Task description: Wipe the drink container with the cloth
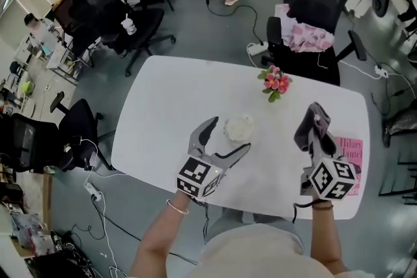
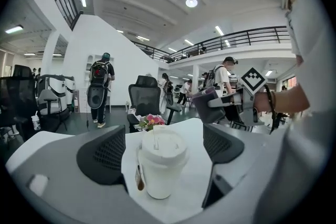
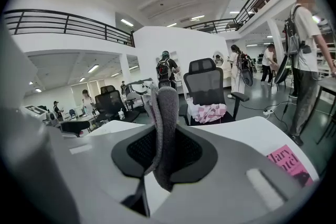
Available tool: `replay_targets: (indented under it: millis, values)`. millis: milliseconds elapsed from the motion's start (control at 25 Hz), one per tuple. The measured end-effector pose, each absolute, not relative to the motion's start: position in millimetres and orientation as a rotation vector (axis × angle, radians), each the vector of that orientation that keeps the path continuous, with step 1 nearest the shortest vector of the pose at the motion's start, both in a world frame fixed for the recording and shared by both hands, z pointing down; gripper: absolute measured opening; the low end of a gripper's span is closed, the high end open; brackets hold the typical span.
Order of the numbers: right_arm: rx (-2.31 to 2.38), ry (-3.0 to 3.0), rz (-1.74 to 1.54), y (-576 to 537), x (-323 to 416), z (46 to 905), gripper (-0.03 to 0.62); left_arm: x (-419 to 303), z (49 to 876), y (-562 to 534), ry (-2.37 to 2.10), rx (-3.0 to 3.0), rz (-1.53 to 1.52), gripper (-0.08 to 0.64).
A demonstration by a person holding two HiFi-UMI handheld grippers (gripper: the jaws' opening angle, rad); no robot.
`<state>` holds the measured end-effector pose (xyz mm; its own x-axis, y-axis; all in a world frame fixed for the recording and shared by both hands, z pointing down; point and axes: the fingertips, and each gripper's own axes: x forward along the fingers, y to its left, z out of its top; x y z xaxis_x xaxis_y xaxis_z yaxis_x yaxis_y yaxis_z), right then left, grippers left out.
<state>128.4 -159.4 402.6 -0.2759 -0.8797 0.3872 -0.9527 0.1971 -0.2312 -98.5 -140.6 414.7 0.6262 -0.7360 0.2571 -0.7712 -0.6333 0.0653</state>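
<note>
My left gripper (image 1: 229,134) is open, one jaw on either side of the cup (image 2: 160,162), neither touching it; the cup stands upright, lid on, on the table (image 1: 169,101); right of the cup, well apart, my right gripper (image 1: 315,119) is clenched on the grey cloth (image 3: 165,134); flowers (image 1: 275,81) lie just beyond the cup.

Head view looks down — gripper views, seemingly low, share table (image 1: 171,96).
</note>
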Motion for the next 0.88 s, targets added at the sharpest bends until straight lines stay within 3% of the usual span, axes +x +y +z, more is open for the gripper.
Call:
replay_targets:
  millis: [880]
  values:
    - [1.878,-2.178,0.675,-137,133,407,0.072,-85,451,-152,-0.862,2.843,0.464,0.463]
